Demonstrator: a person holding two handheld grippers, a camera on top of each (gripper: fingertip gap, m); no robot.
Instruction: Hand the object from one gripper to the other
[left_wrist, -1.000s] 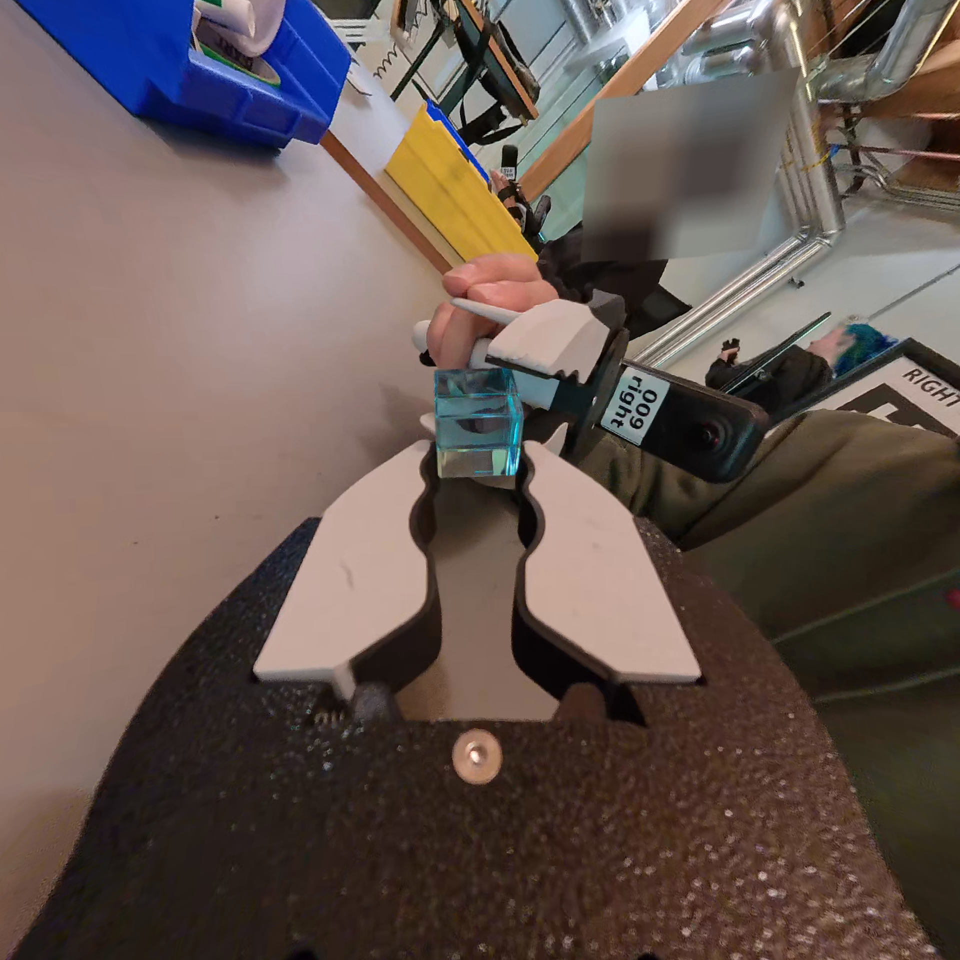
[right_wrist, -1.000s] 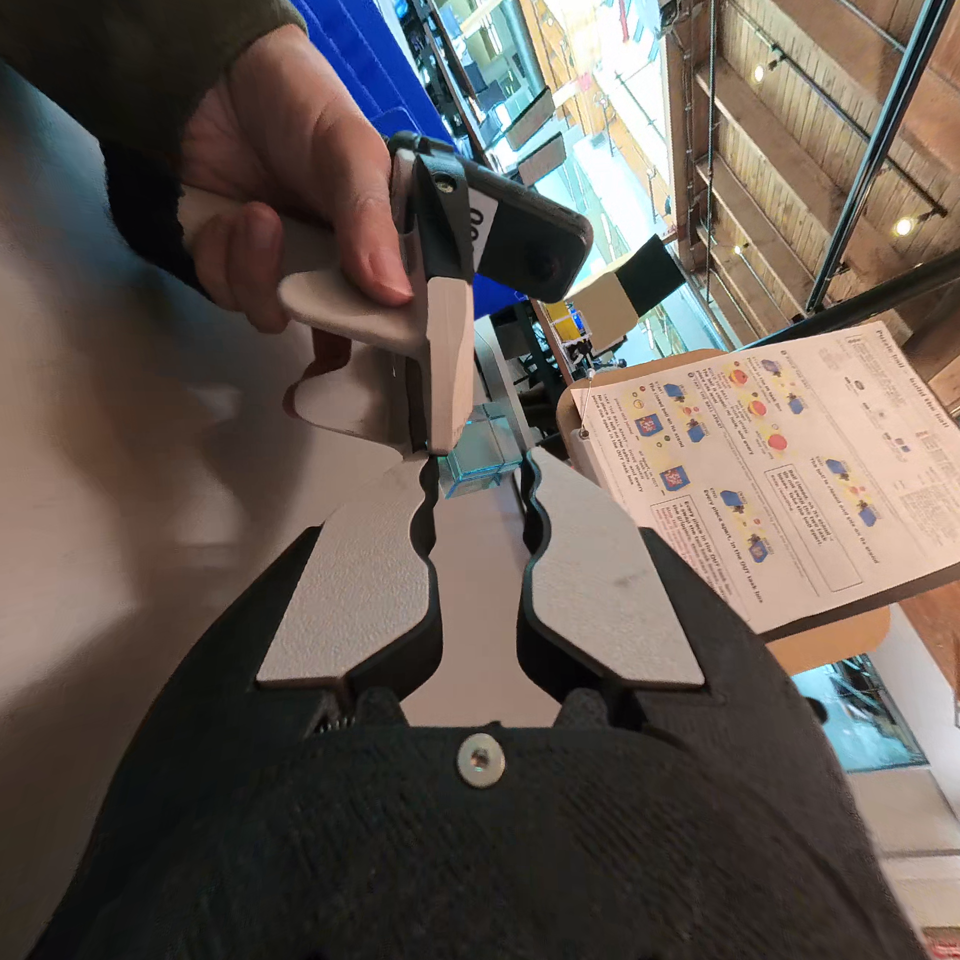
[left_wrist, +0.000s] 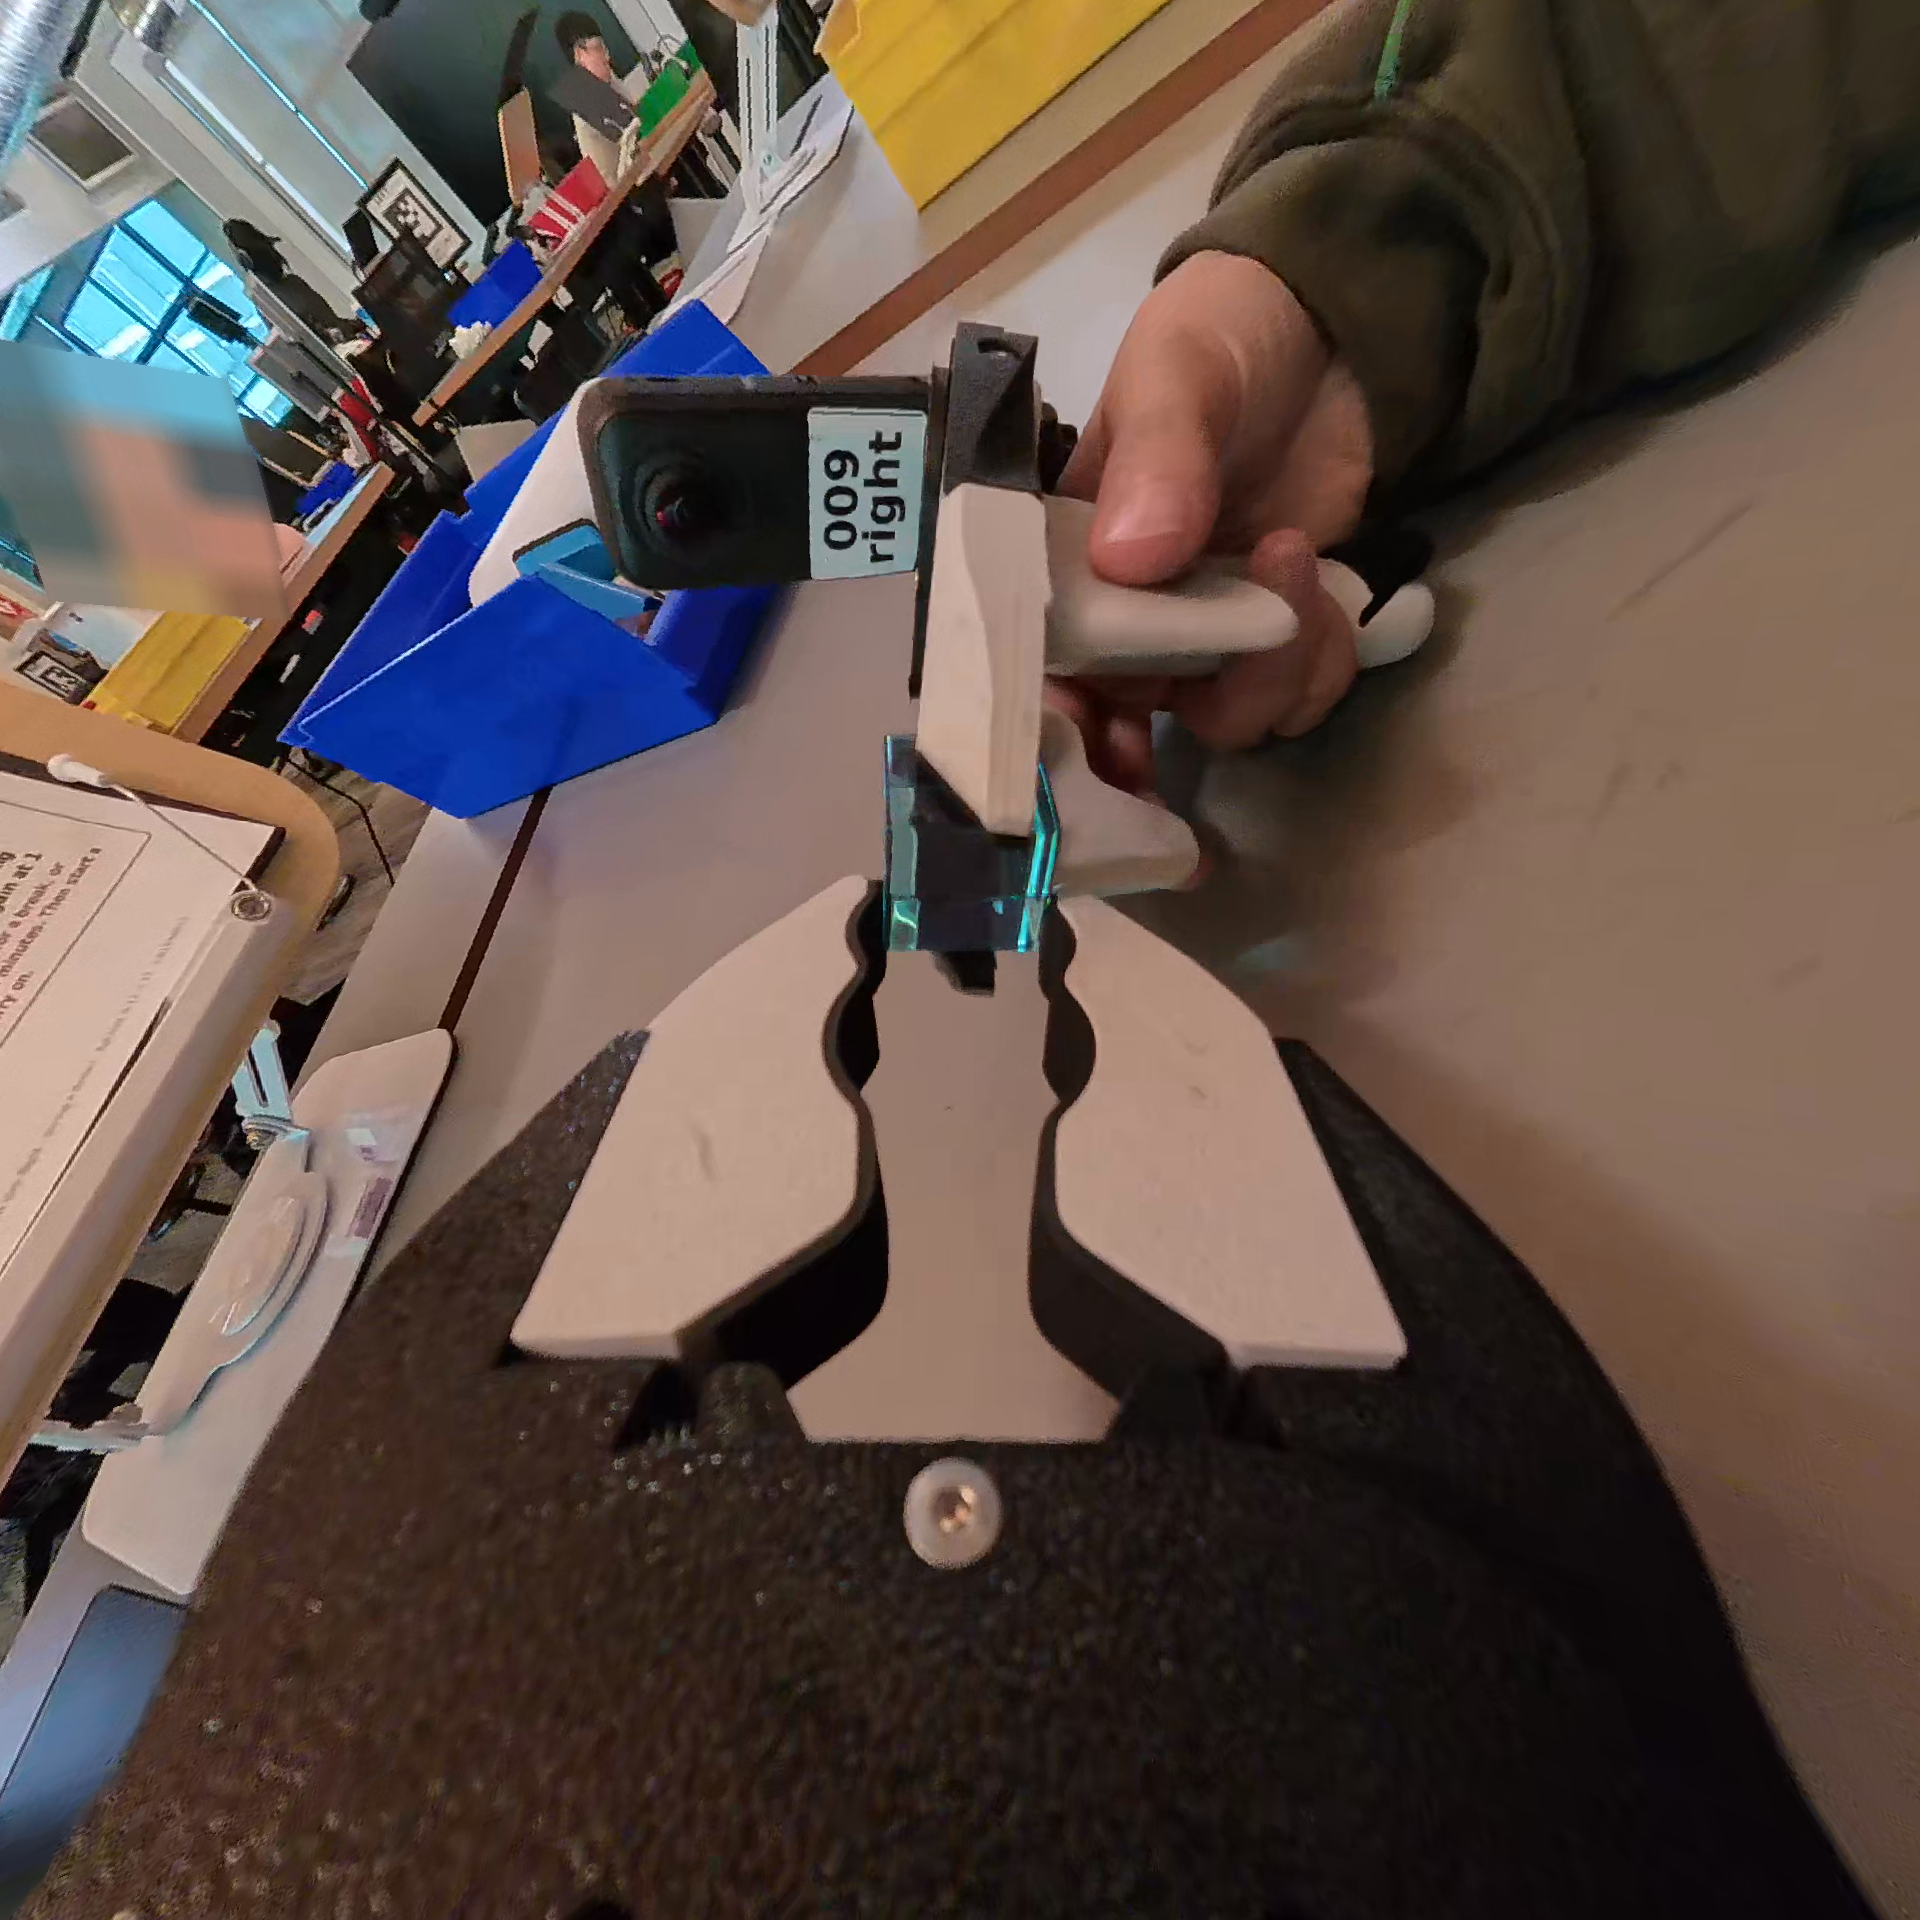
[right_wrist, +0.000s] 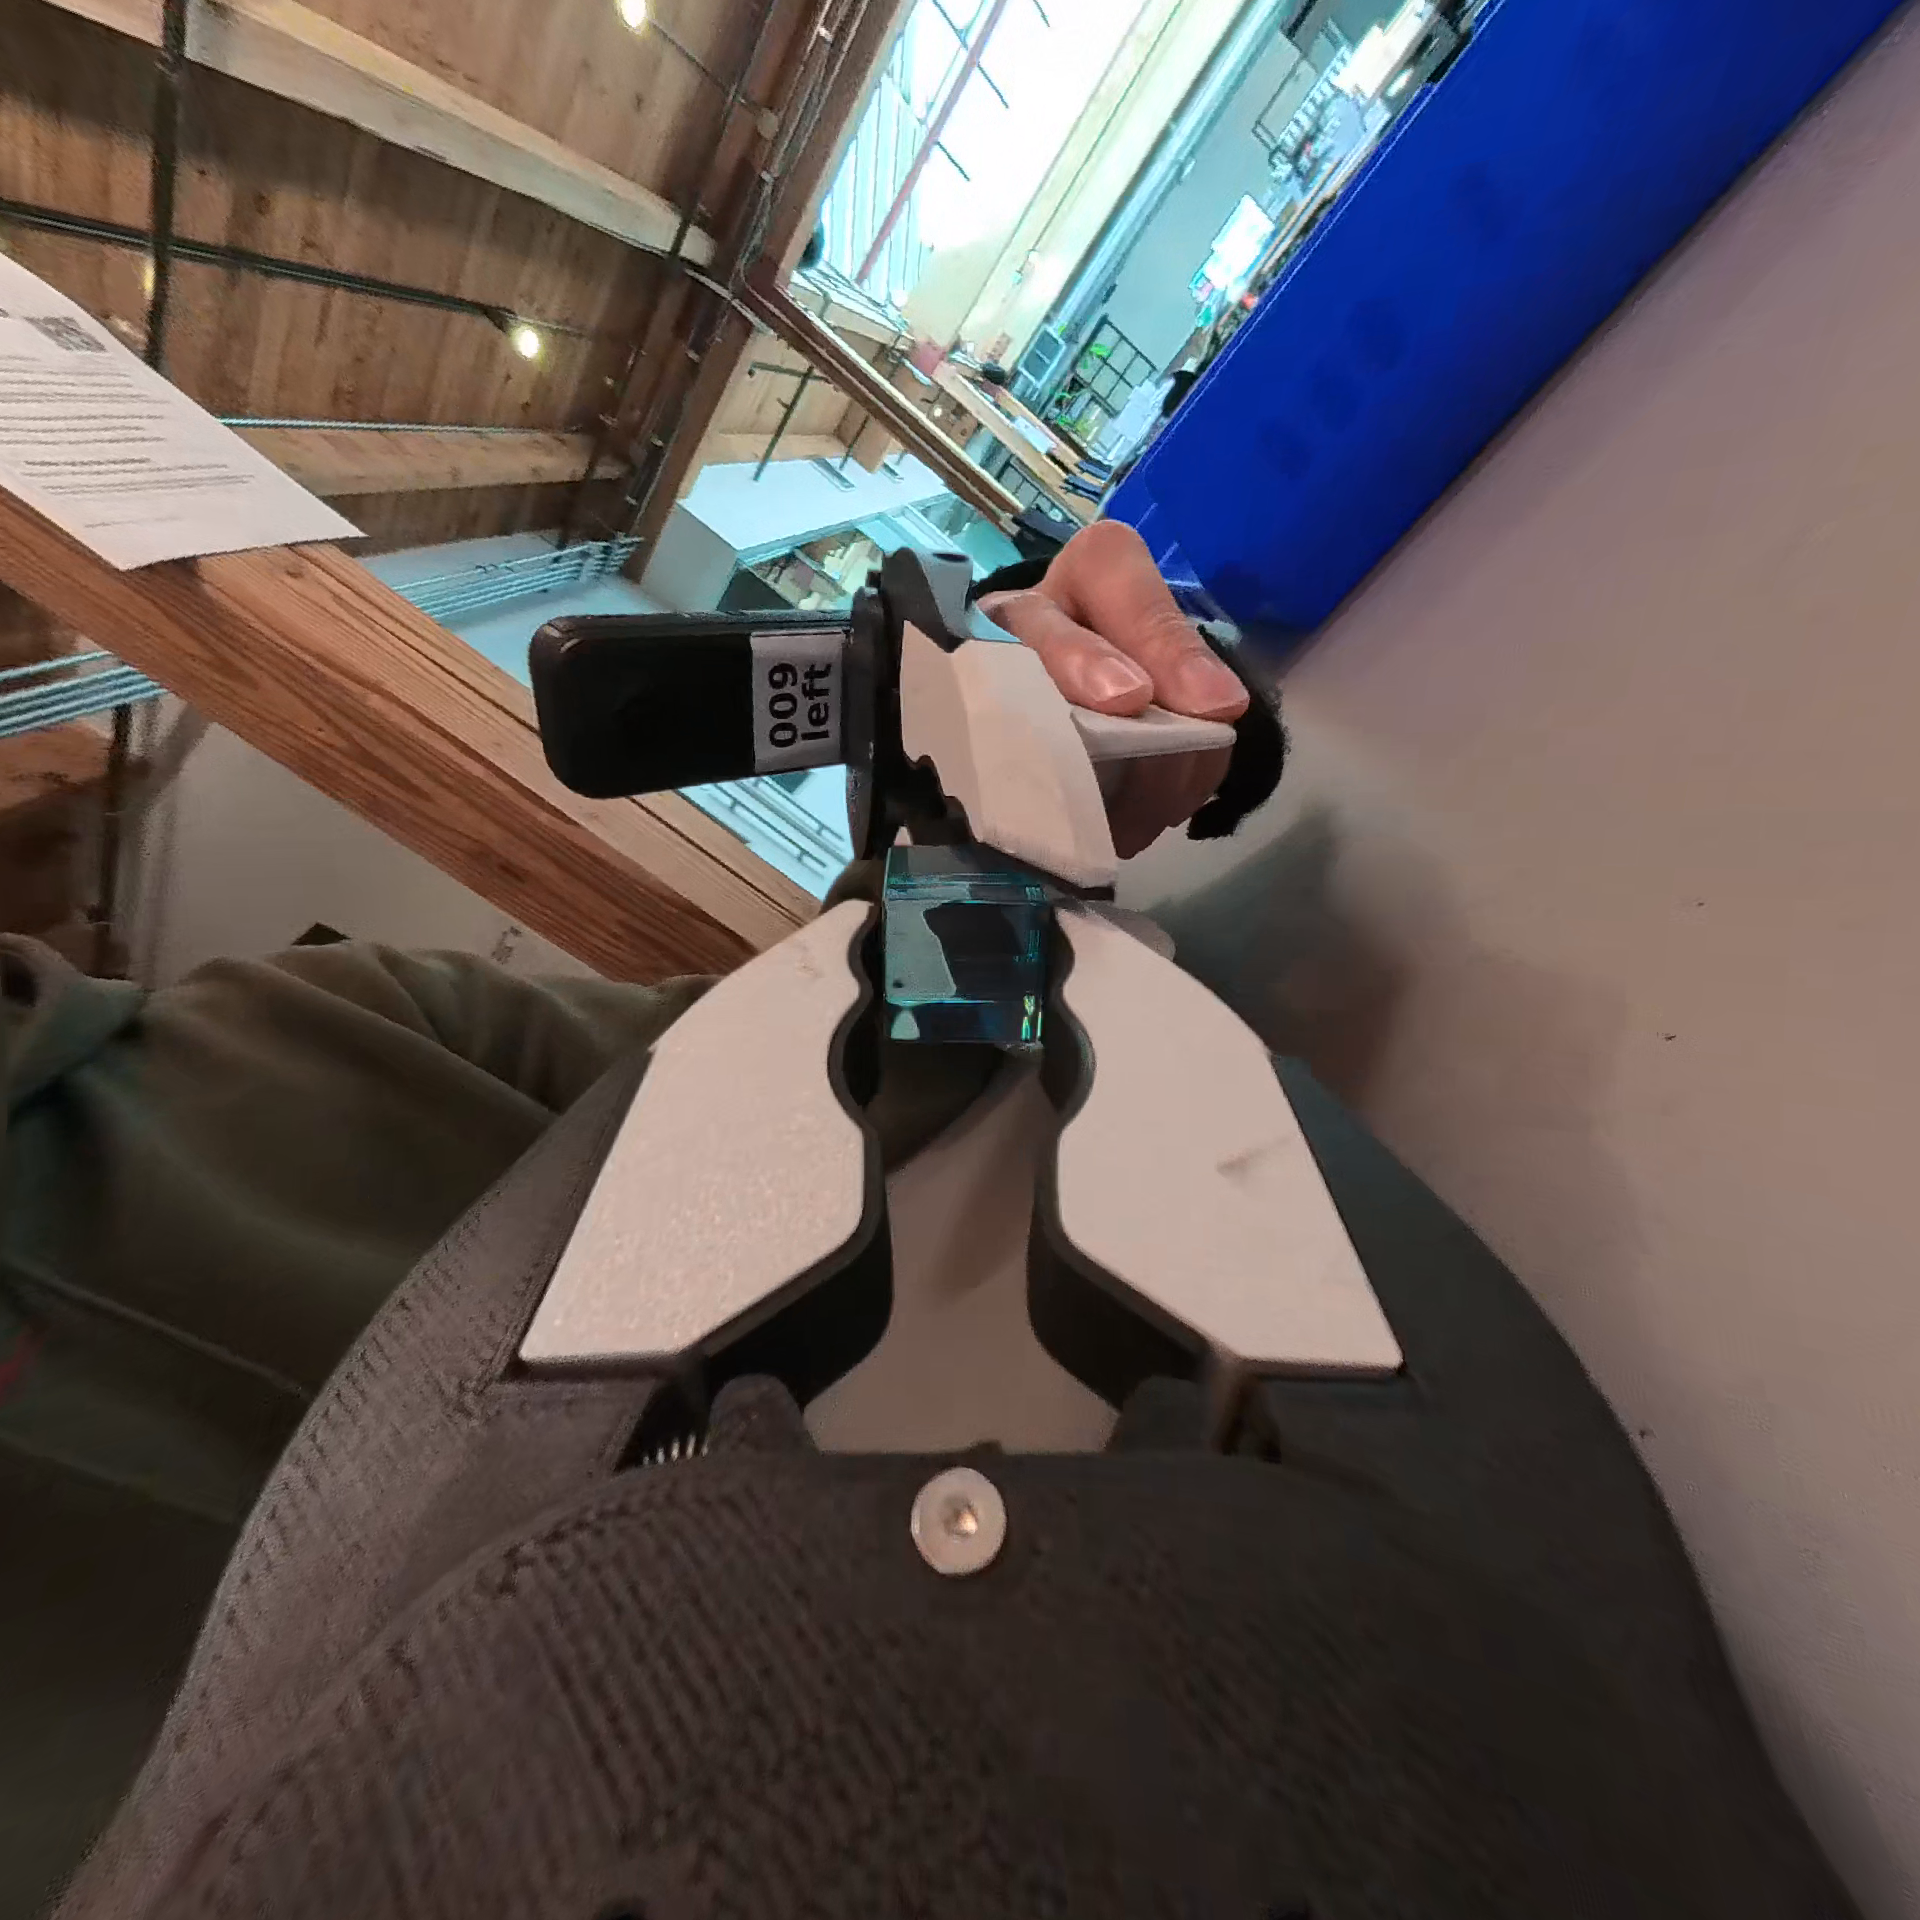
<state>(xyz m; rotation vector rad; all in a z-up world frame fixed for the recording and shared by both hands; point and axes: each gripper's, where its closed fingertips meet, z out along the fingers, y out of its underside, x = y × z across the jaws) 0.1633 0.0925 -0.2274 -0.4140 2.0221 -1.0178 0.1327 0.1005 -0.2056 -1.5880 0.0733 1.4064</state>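
Note:
A clear teal cube (left_wrist: 966, 873) is held above the grey table (left_wrist: 1558, 987) between both grippers. My left gripper (left_wrist: 961, 920) is shut on the cube's near end, at its fingertips. The right gripper comes down from above, and one of its fingers (left_wrist: 977, 707) lies across the cube's front face. In the right wrist view my right gripper (right_wrist: 966, 956) is shut on the cube (right_wrist: 966, 966), which sits well between its fingertips. The left gripper's finger (right_wrist: 1018, 758) meets the cube's far top edge. A hand holds each gripper.
A blue bin (left_wrist: 540, 675) and a yellow bin (left_wrist: 966, 83) stand farther back on the table. A clipboard with a printed sheet (left_wrist: 104, 935) stands at the left. An olive sleeve (left_wrist: 1558, 208) reaches in at the upper right. A wooden beam (right_wrist: 364, 665) shows behind. The grippers are tip to tip, or close to it.
Both grippers have turned together with the cube, so both views have swung round. The cube now sits deeper between the right fingers. The left gripper's hold looks unchanged.

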